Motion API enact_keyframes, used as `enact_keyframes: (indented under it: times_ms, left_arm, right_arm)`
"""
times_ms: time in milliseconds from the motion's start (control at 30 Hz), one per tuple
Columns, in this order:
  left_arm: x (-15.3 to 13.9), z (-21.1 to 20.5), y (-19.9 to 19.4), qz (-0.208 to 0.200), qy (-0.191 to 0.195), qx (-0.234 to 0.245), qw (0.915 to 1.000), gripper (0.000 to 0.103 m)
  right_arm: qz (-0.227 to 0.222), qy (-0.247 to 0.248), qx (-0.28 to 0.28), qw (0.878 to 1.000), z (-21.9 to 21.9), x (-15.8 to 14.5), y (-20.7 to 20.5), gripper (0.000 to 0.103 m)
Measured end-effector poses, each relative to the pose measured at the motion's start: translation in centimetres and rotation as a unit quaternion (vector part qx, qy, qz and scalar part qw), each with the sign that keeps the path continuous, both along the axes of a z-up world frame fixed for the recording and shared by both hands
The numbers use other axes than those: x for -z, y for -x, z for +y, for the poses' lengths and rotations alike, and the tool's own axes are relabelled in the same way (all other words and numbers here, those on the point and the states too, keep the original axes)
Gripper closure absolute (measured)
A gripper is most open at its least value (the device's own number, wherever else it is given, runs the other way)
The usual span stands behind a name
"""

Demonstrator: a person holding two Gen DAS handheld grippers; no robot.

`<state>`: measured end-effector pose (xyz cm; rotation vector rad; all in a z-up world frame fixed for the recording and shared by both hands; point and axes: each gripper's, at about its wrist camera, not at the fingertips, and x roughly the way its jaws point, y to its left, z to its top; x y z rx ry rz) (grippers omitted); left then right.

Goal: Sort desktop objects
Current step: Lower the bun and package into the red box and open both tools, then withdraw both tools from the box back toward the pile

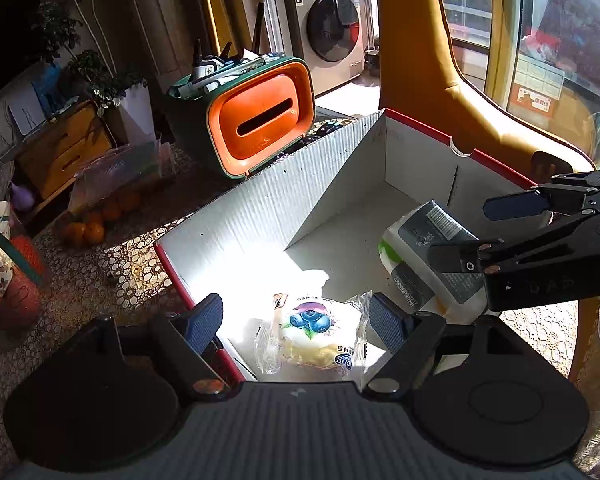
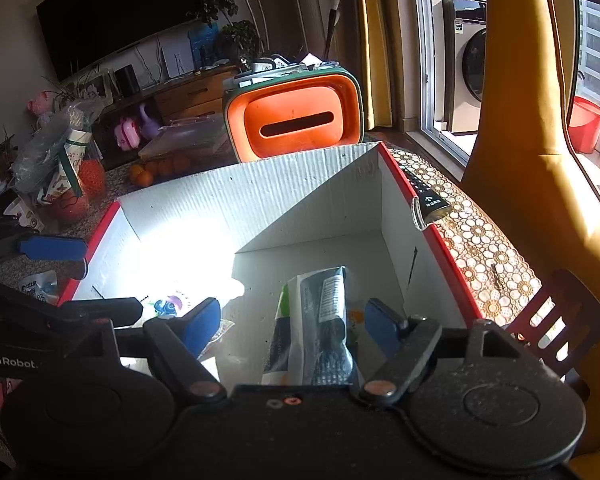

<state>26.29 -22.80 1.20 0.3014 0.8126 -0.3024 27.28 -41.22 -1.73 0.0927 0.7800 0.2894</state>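
Observation:
A white cardboard box with red edges stands open on the table. On its sunlit floor lies a clear-wrapped pastry with a blueberry picture. My left gripper hangs open above it, its blue pads clear of the wrapper on both sides. A white pack of wipes with a dark label lies tilted at the box's right side. My right gripper is open over this pack, not touching it. The right wrist view also shows the pastry and the left gripper.
An orange and green organiser full of pens stands behind the box. A black remote lies by the box's right wall on the lace cloth. Oranges and bags crowd the left. A small packet lies left of the box. A chair stands at right.

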Motion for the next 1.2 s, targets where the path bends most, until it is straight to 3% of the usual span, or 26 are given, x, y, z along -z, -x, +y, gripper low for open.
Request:
enact_keyframes:
  times_ms: [367,500,833,933,1033,1200]
  left_arm:
    - [-2.2,3.0,3.5,-0.02,0.039,-0.023,0.9988,0.023]
    - [-2.7,4.1,5.1,-0.03,0.046,-0.027,0.9981,0.023]
    - [-3.2,7.2,8.4,-0.036,0.072,-0.041,0.9959,0.02]
    - [-3.1,8.6,9.3,-0.036,0.08,-0.049,0.9949,0.015]
    - [-2.9,9.7,10.4,-0.042,0.081,-0.054,0.9944,0.0]
    - [-2.6,12.1,12.4,-0.045,0.094,-0.065,0.9924,0.0]
  right_arm:
    - [-0.046,0.017,-0.021,0.999,2.0,-3.2,3.3,0.015]
    - [-0.073,0.02,-0.03,0.997,2.8,-4.3,4.9,0.006]
    - [-0.119,-0.036,-0.046,0.991,4.2,-6.4,8.3,0.001]
    - [-0.122,-0.036,-0.049,0.991,5.3,-6.6,9.3,0.0]
    - [-0.134,-0.033,-0.049,0.989,6.3,-6.9,10.4,0.0]
    - [-0.14,-0.055,-0.055,0.987,7.9,-7.2,12.0,0.0]
